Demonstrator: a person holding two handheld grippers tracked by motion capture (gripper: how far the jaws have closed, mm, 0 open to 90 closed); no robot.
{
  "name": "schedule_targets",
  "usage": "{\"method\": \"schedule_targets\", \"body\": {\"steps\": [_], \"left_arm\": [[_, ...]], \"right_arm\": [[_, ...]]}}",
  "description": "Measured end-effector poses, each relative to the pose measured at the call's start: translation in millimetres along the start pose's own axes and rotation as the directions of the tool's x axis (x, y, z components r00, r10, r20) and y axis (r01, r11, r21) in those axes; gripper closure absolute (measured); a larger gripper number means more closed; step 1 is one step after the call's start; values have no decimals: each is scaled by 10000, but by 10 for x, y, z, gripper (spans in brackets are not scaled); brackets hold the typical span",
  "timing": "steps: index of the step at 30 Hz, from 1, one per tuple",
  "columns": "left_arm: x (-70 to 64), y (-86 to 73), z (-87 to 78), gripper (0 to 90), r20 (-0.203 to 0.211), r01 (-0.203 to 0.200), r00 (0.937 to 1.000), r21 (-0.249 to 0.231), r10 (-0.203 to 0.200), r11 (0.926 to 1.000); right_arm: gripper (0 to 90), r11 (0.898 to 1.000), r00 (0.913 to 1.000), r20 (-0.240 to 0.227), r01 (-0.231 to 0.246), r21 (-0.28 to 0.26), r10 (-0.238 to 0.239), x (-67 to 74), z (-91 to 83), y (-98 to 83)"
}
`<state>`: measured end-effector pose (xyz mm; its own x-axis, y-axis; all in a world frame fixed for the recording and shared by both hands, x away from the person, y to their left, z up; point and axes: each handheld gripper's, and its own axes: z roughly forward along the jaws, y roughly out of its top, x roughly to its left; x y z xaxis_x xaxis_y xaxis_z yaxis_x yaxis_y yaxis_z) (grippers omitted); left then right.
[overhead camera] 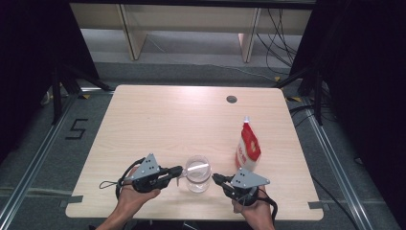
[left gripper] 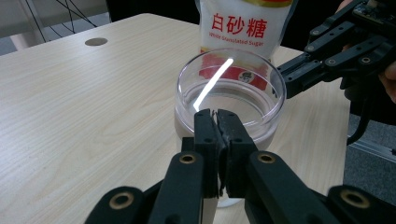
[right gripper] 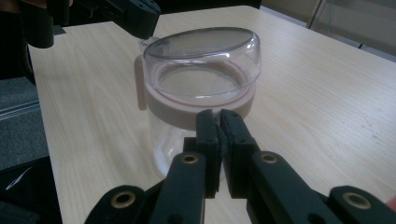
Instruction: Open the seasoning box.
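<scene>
Nearest the person's edge of the table, two hands come in from below, each with a gripper aimed inward at a clear glass jar that stands between them. The left gripper has its jaws pressed together, and in the high view its tip sits at the jar's left side; in the left gripper view the closed tips lie right against the near wall of the jar, though whether they pinch anything there (perhaps the pale handle that runs down that side) cannot be told. The right gripper also has its jaws together, with nothing between them; its tip stands just beside the jar's right side in the high view, and in the right gripper view it points at the jar's pinkish collar, very close to it or touching. The jar stands upright, a clear domed lid seated on the collar, a bright streak of light across its top. Just behind and to the right of the jar stands a red-and-white bag of sugar, upright, its print reading "White Granulated Sugar" in the left gripper view. Farther back, the tabletop has a round cable hole near its far edge
</scene>
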<state>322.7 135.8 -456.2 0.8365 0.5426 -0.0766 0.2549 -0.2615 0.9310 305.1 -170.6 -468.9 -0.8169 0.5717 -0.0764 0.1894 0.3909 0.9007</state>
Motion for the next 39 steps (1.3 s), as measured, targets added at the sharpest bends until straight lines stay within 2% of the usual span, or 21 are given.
{"method": "schedule_targets", "body": {"steps": [5, 7, 12, 13, 14, 17, 21, 23, 24, 28, 30, 31, 34, 35, 36, 37, 38, 39], "left_arm": [[15, -4, -3, 865, 30, -180, 9998, 14, 180, 9998], [13, -5, -3, 865, 27, -127, 9999, 3, 127, 9999], [15, -6, -3, 865, 35, -136, 9999, 4, 136, 9999], [15, -6, -3, 865, 42, -128, 9999, -7, 128, 9999], [15, -6, -3, 865, 40, -131, 9999, -7, 131, 9999], [15, -6, -3, 865, 40, -142, 9999, -9, 142, 9999], [7, -7, -2, 840, 195, 4, 9998, -15, -4, 10000], [-10, -4, -10, 808, 115, 87, 9999, 37, -88, 10000], [-15, 4, -16, 793, 165, -245, 9996, 23, 244, 9997], [-22, 18, -46, 700, 132, -281, 9995, -42, 281, 9996], [-30, 19, -60, 614, 349, -107, 9993, -39, 108, 9999], [-44, 15, -77, 580, 331, -49, 9994, 62, 47, 10000], [-47, -13, -103, 484, 342, -146, 9993, 196, 139, 9997], [-58, -30, -113, 462, 153, 27, 9999, 321, -32, 9995], [-54, -38, -116, 433, 80, 52, 10000, 418, -55, 9991], [-58, -57, -111, 411, 50, 245, 9997, 492, -248, 9985], [-32, -64, -112, 395, 178, -100, 9998, 590, 90, 9982], [-35, -81, -108, 383, 194, -13, 9998, 595, 2, 9982]], "right_arm": [[874, 9999, 10000, -6, 46, -91, -46, 4, 37, 7], [874, 9997, 9999, 128, -74, -219, 76, 2, 39, 18], [873, 9997, 10000, 12, -22, -231, 22, 0, 45, 47], [874, 9995, 9997, -226, 33, -326, -40, -5, 62, 50], [874, 9997, 10000, -68, 8, -259, -10, -2, 50, 59], [874, 9992, 10000, 8, -70, -397, 71, 4, 58, 71], [873, 9990, 9998, -174, 4, -449, -12, 7, 76, 88], [874, 9986, 10000, -28, -6, -535, 5, 15, 82, 87], [874, 9992, 9999, -133, 54, -386, -59, 9, 78, 90], [874, 9991, 9999, -101, 65, -424, -69, 12, 79, 98], [874, 9989, 10000, -96, -7, -459, 2, 21, 78, 105], [874, 9988, 9999, -137, 7, -496, -13, 21, 82, 107], [874, 9986, 10000, -97, 20, -530, -25, 26, 83, 116], [874, 9984, 10000, -85, 37, -560, -41, 27, 86, 118], [873, 9981, 9999, -98, 41, -620, -48, 30, 93, 121], [873, 9981, 9999, -104, 39, -618, -46, 31, 94, 123], [873, 9976, 9998, -198, 33, -685, -47, 34, 102, 129], [873, 9983, 9999, -114, 64, -585, -71, 37, 96, 137]]}}
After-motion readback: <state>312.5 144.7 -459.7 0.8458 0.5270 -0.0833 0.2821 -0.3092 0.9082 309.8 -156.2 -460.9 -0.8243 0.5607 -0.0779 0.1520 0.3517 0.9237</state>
